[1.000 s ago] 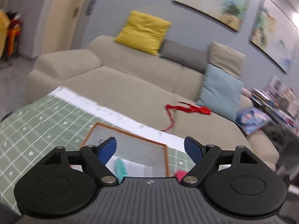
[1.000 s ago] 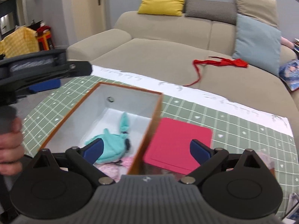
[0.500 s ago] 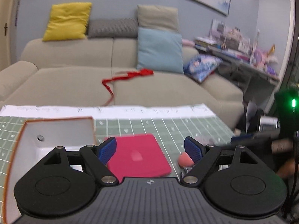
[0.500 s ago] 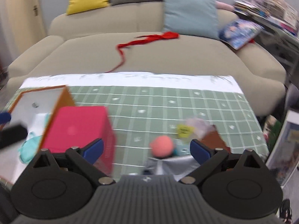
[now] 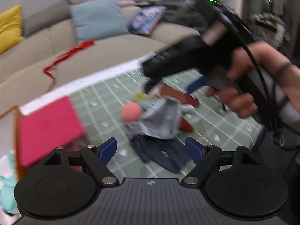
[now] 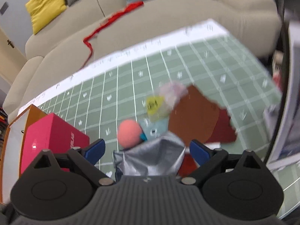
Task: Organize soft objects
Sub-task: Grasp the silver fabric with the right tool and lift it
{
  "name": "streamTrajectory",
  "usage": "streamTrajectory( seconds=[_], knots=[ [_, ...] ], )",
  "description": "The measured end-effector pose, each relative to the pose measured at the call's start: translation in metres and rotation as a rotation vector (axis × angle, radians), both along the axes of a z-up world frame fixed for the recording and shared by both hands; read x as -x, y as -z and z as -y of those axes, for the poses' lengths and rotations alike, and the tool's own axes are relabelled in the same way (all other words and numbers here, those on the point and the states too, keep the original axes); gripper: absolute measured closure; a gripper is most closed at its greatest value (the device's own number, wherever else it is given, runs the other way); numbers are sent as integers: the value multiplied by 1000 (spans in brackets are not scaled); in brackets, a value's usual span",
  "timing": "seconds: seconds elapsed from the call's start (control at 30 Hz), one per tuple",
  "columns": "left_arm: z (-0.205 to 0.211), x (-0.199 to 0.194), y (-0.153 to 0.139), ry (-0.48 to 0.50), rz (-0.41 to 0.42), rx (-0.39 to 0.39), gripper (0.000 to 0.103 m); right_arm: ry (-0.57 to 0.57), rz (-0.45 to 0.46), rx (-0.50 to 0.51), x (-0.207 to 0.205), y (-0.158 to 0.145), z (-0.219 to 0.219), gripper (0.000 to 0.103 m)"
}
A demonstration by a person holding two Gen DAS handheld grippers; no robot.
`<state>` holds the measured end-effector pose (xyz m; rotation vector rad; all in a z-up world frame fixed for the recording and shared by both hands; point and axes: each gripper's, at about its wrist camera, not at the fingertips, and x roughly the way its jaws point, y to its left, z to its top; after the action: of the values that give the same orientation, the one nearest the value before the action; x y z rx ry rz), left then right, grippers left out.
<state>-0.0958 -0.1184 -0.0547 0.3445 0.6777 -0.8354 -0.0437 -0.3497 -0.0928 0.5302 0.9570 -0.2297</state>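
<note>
A pile of soft things lies on the green grid mat [image 5: 105,112]: a pink ball [image 5: 130,112], a grey cloth [image 5: 159,120], a dark navy garment [image 5: 161,155] and brown and red cloths [image 6: 195,118]. My left gripper [image 5: 151,150] is open, low over the navy garment. My right gripper [image 6: 148,150] is open just above the grey cloth [image 6: 150,161], with the pink ball [image 6: 129,133] slightly left of it. In the left wrist view the right gripper [image 5: 187,65] hangs over the pile, held by a hand [image 5: 238,101]. The orange-edged white box [image 5: 11,150] at left holds a teal plush [image 5: 5,193].
A pink box [image 5: 46,127] stands beside the orange-edged box [image 6: 18,123]. Behind the mat is a beige sofa [image 6: 168,28] with a red ribbon [image 6: 105,24], yellow cushion [image 6: 45,5] and blue cushion [image 5: 97,16]. A yellow tag [image 6: 153,103] and a pale fluffy item [image 6: 174,91] lie in the pile.
Both grippers have swung right, away from the white box, and dropped toward the pile of soft things. The right gripper now appears in the left wrist view.
</note>
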Motion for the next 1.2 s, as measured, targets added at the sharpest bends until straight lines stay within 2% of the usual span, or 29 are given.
streamTrajectory(
  seconds=[0.07, 0.2, 0.27, 0.3, 0.4, 0.47, 0.5, 0.57, 0.67, 0.77, 1.03, 1.2],
  knots=[
    [11, 5, 14, 41, -20, -25, 7, -5, -19, -15, -2, 11, -4, 13],
    [27, 9, 43, 92, -75, -120, 7, 59, -38, 61, -5, 30, -10, 15],
    [28, 10, 51, 80, -73, -155, 7, 60, -47, 60, -7, 40, -12, 24],
    [28, 9, 53, 76, -76, -164, 7, 56, -42, 74, -7, 42, -15, 25],
    [26, 9, 55, 64, -97, -145, 7, 23, -31, 205, -10, 39, -28, 38],
    [25, 6, 54, 50, -110, -135, 7, 9, -31, 262, -10, 38, -33, 56],
    [25, 4, 55, 41, -116, -134, 7, -1, -30, 283, -11, 38, -35, 61],
    [24, 1, 54, 16, -133, -137, 7, -27, -32, 318, -12, 39, -37, 82],
    [26, -3, 56, -21, -143, -141, 7, -36, -41, 307, -12, 43, -34, 97],
    [30, -5, 57, -17, -140, -119, 7, -50, -35, 307, -7, 35, -33, 103],
    [52, -13, 71, -28, -137, -110, 7, -71, 62, 284, 12, -7, -28, 103],
    [66, -22, 81, -58, -176, -124, 7, -75, 109, 287, 20, -27, -32, 103]
  ],
)
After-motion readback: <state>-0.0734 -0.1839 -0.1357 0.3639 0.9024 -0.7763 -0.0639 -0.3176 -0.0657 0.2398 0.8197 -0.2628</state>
